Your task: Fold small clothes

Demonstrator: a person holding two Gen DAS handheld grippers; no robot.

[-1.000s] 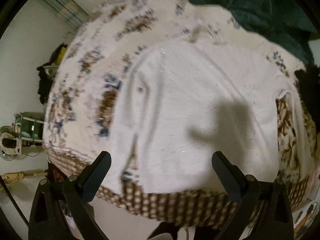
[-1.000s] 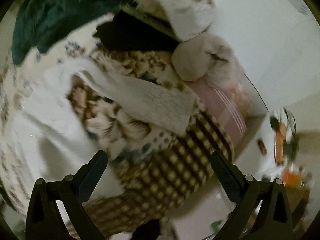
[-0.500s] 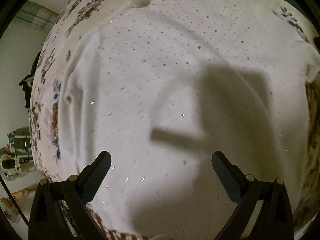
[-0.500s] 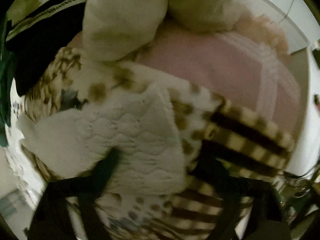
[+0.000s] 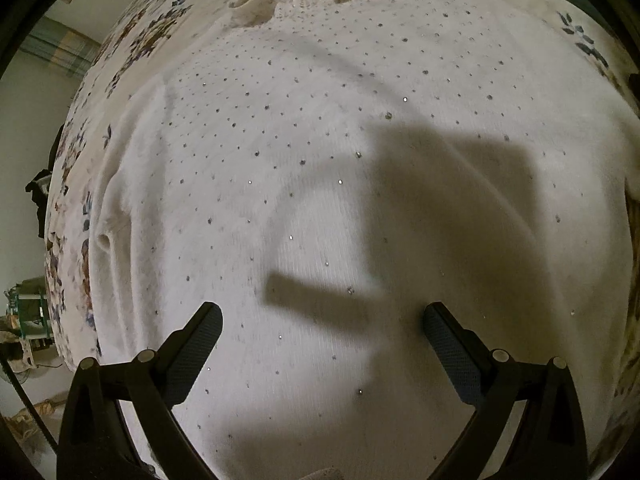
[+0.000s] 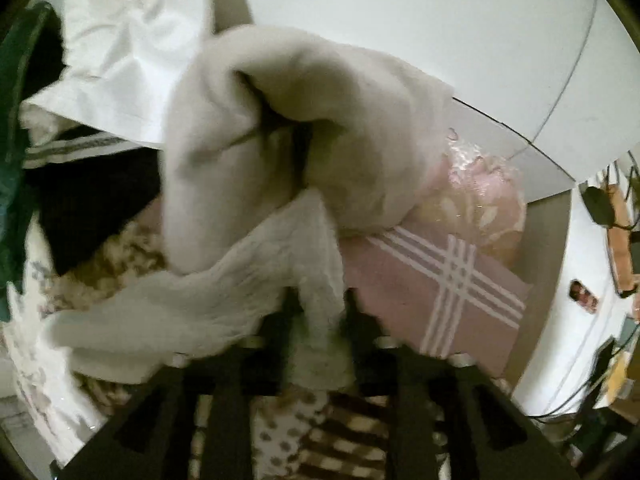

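1. The left gripper (image 5: 322, 314) hangs with its jaws spread wide over a white sweater (image 5: 320, 160) dotted with small sequins, and nothing is between its fingers.
2. The sweater lies spread flat on a floral bedspread (image 5: 132, 40) and fills most of the left wrist view; its collar sits at 12 o'clock, and its lower hem runs out of frame at 6 o'clock.
3. A hard-edged shadow falls across the sweater's middle, from the centre toward 3 o'clock.
4. At 9 o'clock, beyond the bed's edge, some small clutter on the floor is too small to identify.
5. The right gripper (image 6: 320, 312) has its jaws drawn nearly together on a fold of white textured cloth (image 6: 224, 288), which rises from between the fingers and trails off toward 9 o'clock. The fingers are motion-blurred, so the exact contact is hard to read.
6. Behind that cloth, at the centre, sits a bunched grey-beige garment (image 6: 304, 128), with a white garment (image 6: 120, 60) at 11 o'clock and a pink striped cloth (image 6: 440, 276) at 3 o'clock.
7. A brown checked blanket (image 6: 340, 440) shows at 6 o'clock, largely hidden by the gripper body.
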